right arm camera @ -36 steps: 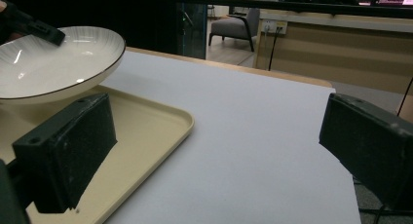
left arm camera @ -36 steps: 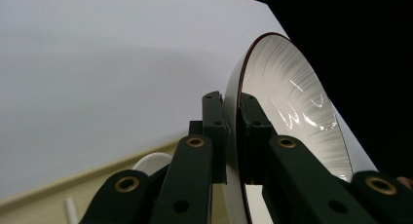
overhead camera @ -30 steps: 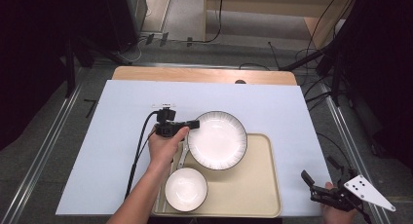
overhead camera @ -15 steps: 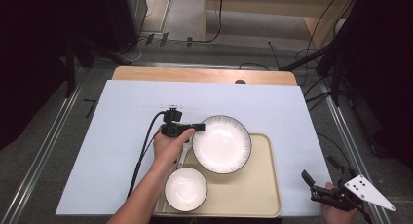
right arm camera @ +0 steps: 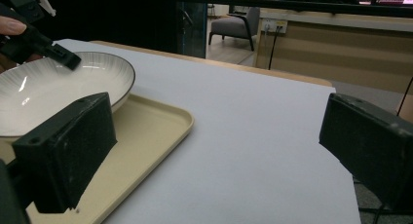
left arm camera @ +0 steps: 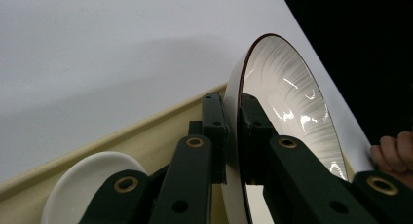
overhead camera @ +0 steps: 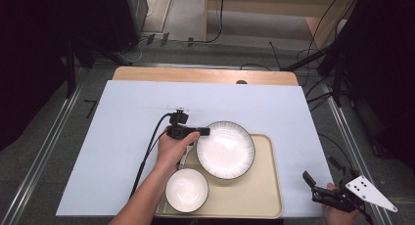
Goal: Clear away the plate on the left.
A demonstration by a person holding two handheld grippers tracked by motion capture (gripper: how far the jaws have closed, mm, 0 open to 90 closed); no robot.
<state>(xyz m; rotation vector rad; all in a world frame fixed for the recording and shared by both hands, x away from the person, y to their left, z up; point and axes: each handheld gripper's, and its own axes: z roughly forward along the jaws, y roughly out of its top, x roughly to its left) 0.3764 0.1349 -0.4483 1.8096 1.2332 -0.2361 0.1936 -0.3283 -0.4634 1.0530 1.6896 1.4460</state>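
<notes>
Left gripper (left arm camera: 233, 131) pinches glossy ribbed round plate (left arm camera: 287, 107); smooth tray (overhead camera: 259, 195) beneath.

This looked like a lab or office test room: a wooden table (overhead camera: 205, 75) covered by a pale blue sheet (overhead camera: 122, 137) stood between metal floor rails (overhead camera: 44, 151), black cables (overhead camera: 215, 34) ran over the floor, and 1 grey upholstered chair (right arm camera: 229, 25) sat beside a long wooden counter (right arm camera: 336, 34).

On the tray (overhead camera: 264, 195), the plate (overhead camera: 225, 149) sits behind and right of the bowl (overhead camera: 186, 190)
</notes>
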